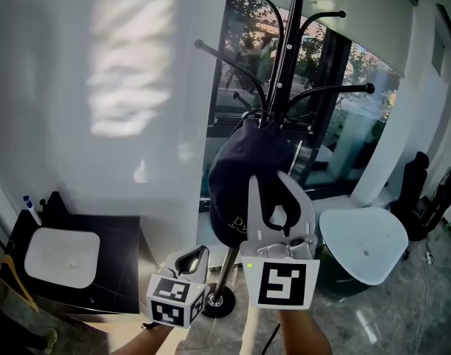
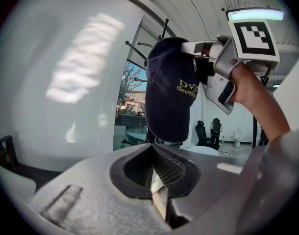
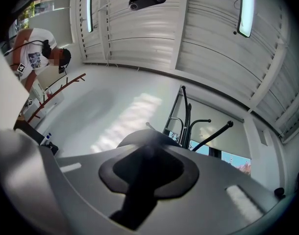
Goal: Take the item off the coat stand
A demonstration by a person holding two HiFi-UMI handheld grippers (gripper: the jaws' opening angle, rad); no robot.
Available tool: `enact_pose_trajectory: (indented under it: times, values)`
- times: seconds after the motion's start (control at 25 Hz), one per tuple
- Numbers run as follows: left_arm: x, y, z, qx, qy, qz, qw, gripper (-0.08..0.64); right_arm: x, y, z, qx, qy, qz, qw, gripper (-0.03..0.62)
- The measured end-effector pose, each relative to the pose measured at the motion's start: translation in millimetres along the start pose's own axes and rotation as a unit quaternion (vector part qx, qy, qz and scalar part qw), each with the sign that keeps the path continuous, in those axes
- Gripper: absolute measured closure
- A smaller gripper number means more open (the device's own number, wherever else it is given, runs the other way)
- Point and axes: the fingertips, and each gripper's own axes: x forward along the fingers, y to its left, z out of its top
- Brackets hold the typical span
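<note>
A dark navy cap (image 1: 236, 176) with yellow lettering hangs on the black coat stand (image 1: 285, 58) in front of a window. My right gripper (image 1: 273, 194) is raised to the cap and shut on its cloth from the right. In the right gripper view dark fabric (image 3: 139, 180) fills the gap between the jaws, with the stand's arms (image 3: 186, 116) beyond. The left gripper view shows the cap (image 2: 169, 97) with the right gripper (image 2: 203, 48) clamped on its upper edge. My left gripper (image 1: 194, 259) is held low beside the stand's pole, and its jaws (image 2: 157, 180) are shut on nothing.
The stand's round base (image 1: 218, 302) rests on the tiled floor. A white round seat (image 1: 362, 242) stands to the right of it, and a black cabinet with a white basin (image 1: 63, 257) to the left. A black chair (image 1: 414, 183) is by the right wall. A plain white wall fills the left.
</note>
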Motion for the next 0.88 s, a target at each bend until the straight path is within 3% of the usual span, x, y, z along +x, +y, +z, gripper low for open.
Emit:
enact_pose_trajectory:
  times: [0.36, 0.6, 0.88]
  values:
    - [-5, 18, 7, -0.008, -0.012, 0.035, 0.9993, 0.566, -34, 5, -22, 0.032, 0.007, 0.008, 0.999, 0.516]
    - [-4, 13, 3, -0.008, -0.006, 0.036, 0.9993, 0.566, -49, 6, -37, 0.04, 0.016, 0.019, 0.999, 0.517]
    - [-1, 3, 7, -0.005, -0.009, 0.042, 0.9991, 0.565, -70, 15, -89, 0.063, 0.081, 0.038, 0.994, 0.517]
